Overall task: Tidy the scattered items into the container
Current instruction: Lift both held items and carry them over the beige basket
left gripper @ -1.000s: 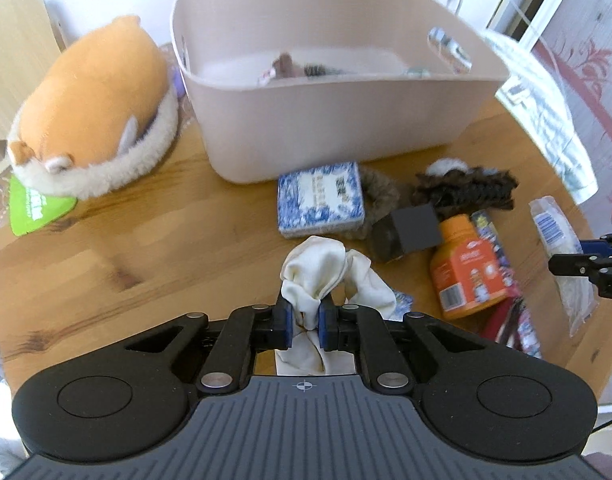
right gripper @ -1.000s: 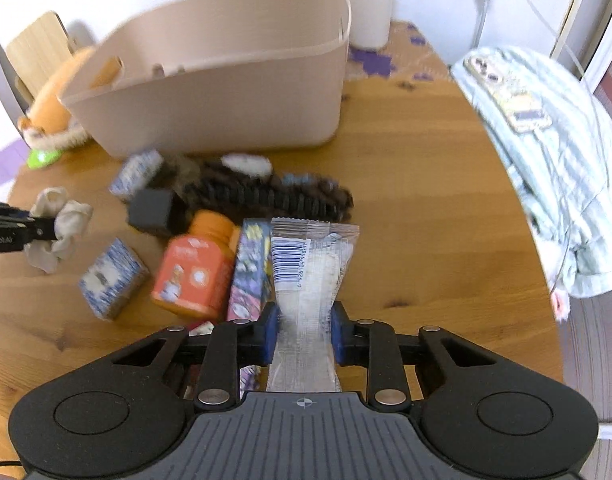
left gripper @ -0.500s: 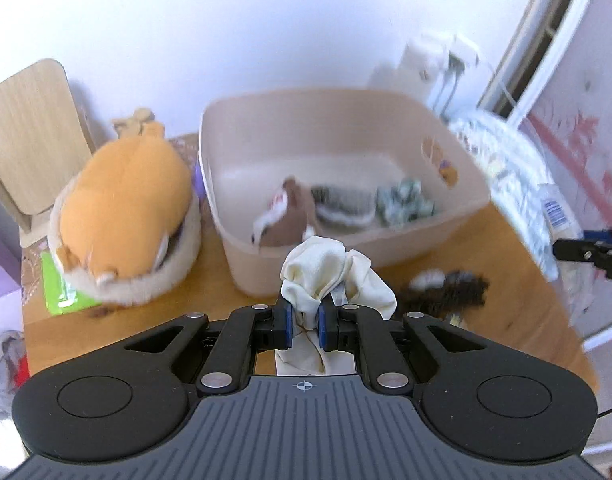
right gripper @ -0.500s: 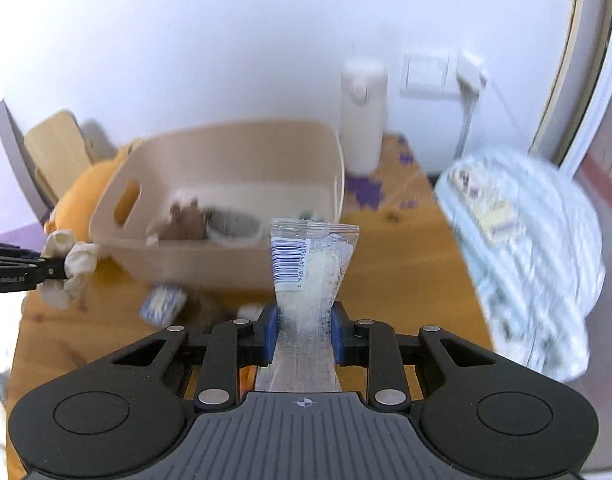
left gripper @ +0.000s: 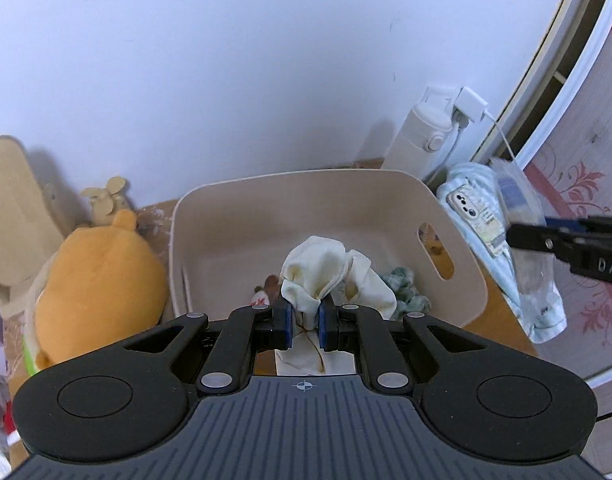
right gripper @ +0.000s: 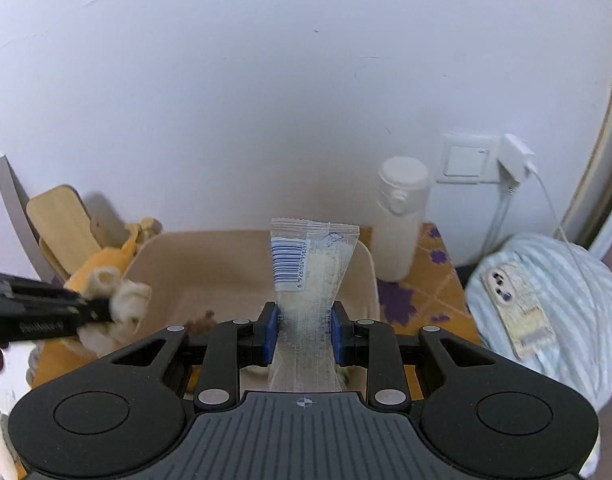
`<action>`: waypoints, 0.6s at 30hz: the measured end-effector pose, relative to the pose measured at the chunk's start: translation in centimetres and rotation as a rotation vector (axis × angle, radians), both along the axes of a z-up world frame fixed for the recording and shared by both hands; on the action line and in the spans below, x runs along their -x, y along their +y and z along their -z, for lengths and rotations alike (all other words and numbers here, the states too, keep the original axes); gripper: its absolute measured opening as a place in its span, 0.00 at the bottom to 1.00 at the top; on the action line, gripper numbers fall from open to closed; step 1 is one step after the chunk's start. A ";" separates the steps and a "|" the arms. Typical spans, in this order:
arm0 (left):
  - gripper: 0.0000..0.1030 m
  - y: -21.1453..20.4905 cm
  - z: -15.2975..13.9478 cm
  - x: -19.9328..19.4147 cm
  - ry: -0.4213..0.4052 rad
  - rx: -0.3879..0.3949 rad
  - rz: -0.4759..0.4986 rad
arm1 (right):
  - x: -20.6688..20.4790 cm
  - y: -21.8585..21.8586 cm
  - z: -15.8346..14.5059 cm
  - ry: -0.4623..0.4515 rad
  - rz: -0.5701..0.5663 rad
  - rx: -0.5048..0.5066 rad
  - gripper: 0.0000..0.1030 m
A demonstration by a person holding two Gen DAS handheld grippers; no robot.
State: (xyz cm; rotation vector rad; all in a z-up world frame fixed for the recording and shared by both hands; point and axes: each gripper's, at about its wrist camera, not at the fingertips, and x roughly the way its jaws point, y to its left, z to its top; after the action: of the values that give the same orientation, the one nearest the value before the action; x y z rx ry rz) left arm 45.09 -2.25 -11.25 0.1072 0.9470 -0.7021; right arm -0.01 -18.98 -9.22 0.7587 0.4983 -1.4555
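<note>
Both tools have come up off the counter in the last second and now hang over the beige container (left gripper: 462, 240), where a second ago they were down among the scattered items. The left tool (left gripper: 304, 322) is clamped on a crumpled cream cloth (left gripper: 326, 268), which now sits above the container's interior near its front wall; a brown item (left gripper: 270, 282) and a greenish bundle (left gripper: 404, 284) already lie on the floor of the container. The right tool (right gripper: 303, 334) is clamped on a clear plastic packet (right gripper: 312, 268) with a barcode, held upright over the container's right side. The lifting and carrying look done for both pieces, so the step in hand is probably the release: parting each tool's fingers should let cloth and packet fall inside. The orange plush toy (left gripper: 101, 272) stays beside the container, outside it.
</note>
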 end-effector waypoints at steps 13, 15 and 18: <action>0.11 -5.0 6.1 -3.4 0.072 -0.110 -0.008 | -1.0 -5.9 6.3 -0.063 -0.014 -0.118 0.24; 0.11 -5.3 7.0 -3.5 0.089 -0.125 -0.008 | -0.8 -6.1 7.4 -0.084 -0.006 -0.150 0.24; 0.11 -5.7 8.2 -3.5 0.110 -0.155 -0.003 | -0.7 -6.3 8.8 -0.114 0.002 -0.186 0.24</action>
State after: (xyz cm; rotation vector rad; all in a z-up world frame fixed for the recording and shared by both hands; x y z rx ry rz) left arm 48.63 -7.92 -19.47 0.2051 1.1063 -0.6365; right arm 0.66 -25.31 -17.99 0.9845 0.5508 -1.3709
